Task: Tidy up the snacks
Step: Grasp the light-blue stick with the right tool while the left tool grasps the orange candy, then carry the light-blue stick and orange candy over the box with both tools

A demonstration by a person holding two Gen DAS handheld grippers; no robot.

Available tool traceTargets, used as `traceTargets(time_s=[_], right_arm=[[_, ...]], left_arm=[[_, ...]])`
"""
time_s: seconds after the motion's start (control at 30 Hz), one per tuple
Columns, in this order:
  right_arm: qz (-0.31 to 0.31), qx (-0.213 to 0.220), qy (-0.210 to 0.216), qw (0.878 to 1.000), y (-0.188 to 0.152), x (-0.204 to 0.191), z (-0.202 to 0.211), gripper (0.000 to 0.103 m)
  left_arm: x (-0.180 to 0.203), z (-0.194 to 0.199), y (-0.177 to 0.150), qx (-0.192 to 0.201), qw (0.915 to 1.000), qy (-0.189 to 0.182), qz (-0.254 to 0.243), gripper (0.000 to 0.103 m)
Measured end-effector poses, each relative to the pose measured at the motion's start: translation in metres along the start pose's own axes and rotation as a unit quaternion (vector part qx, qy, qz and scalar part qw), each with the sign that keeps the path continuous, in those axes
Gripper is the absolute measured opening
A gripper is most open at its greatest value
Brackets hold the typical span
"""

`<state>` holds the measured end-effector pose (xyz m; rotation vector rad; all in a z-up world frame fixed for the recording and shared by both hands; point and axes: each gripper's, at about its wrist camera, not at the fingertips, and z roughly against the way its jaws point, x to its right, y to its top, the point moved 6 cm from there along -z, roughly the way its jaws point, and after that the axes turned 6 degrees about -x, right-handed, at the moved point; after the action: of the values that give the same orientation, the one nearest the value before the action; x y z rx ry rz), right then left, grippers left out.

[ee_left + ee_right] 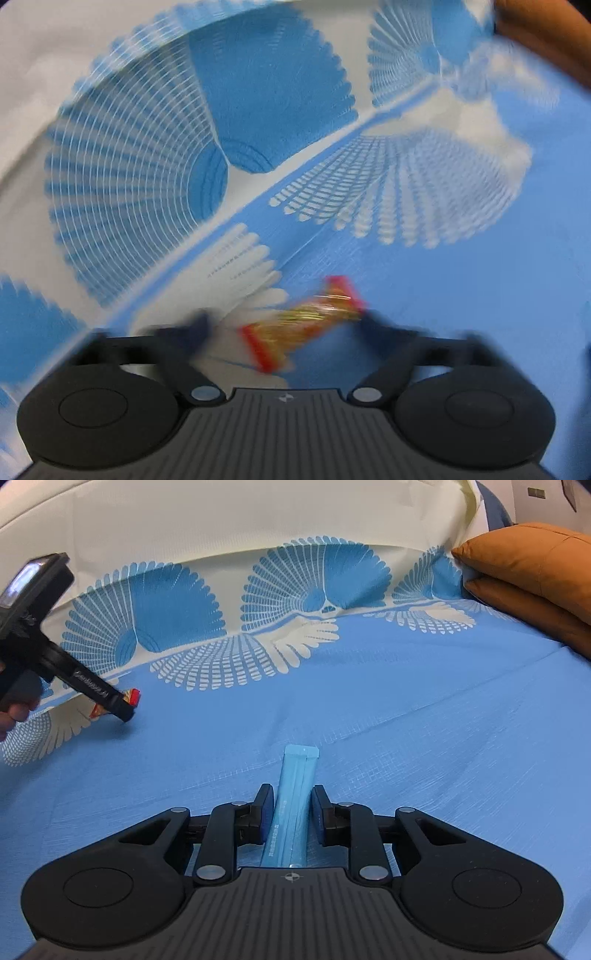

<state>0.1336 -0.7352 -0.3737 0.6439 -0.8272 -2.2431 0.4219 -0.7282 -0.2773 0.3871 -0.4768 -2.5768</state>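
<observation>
A red and gold wrapped snack (303,325) lies on the blue cloth (461,295), blurred, between the fingers of my left gripper (286,323). The right finger reaches its end, while a gap shows beside the left finger, so the jaws stand open around it. In the right wrist view the same left gripper (125,710) points down at that snack (133,697) at the far left. My right gripper (293,808) is shut on a long light-blue stick packet (299,771), which juts forward above the cloth.
The cloth (406,701) is plain blue in front and cream with blue fan patterns (317,583) behind. Two orange cushions (535,576) are stacked at the right. A hand (14,710) holds the left gripper at the left edge.
</observation>
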Motion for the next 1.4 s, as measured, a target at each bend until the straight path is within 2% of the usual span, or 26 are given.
traceTargets(time_s=[0.03, 0.17, 0.33, 0.43, 0.6, 0.87, 1.13, 1.27, 1.4], right_arm=[[-0.002, 0.001, 0.001, 1.000, 0.000, 0.000, 0.000, 0.025], [-0.010, -0.007, -0.006, 1.000, -0.001, -0.001, 0.006, 0.020], [-0.033, -0.011, 0.012, 0.999, -0.016, -0.017, 0.040, 0.019], [-0.052, -0.013, 0.025, 0.998, -0.033, -0.034, 0.075, 0.019], [-0.072, -0.050, 0.050, 0.995, -0.063, -0.067, 0.132, 0.019], [-0.051, -0.067, 0.107, 0.991, -0.064, -0.126, 0.227, 0.019], [0.011, -0.067, 0.177, 0.982, -0.075, -0.194, 0.337, 0.019], [0.051, -0.083, 0.218, 0.971, -0.097, -0.234, 0.390, 0.019], [0.091, -0.100, 0.251, 0.958, -0.121, -0.272, 0.435, 0.019]], left_arm=[[-0.002, 0.002, -0.002, -0.012, 0.9995, -0.020, 0.020, 0.034], [-0.004, 0.022, -0.025, -0.021, 0.9983, -0.034, 0.043, 0.031], [0.001, 0.078, -0.086, -0.016, 0.9966, -0.059, 0.056, 0.031], [0.001, 0.116, -0.130, -0.017, 0.9974, -0.046, 0.053, 0.031], [-0.002, 0.176, -0.196, -0.033, 0.9967, -0.029, 0.067, 0.031], [-0.023, 0.287, -0.282, -0.027, 0.9908, 0.002, 0.133, 0.031], [-0.043, 0.403, -0.372, -0.002, 0.9824, 0.035, 0.184, 0.031], [-0.052, 0.450, -0.434, -0.001, 0.9763, 0.048, 0.211, 0.031], [-0.065, 0.485, -0.501, -0.006, 0.9654, 0.048, 0.256, 0.031]])
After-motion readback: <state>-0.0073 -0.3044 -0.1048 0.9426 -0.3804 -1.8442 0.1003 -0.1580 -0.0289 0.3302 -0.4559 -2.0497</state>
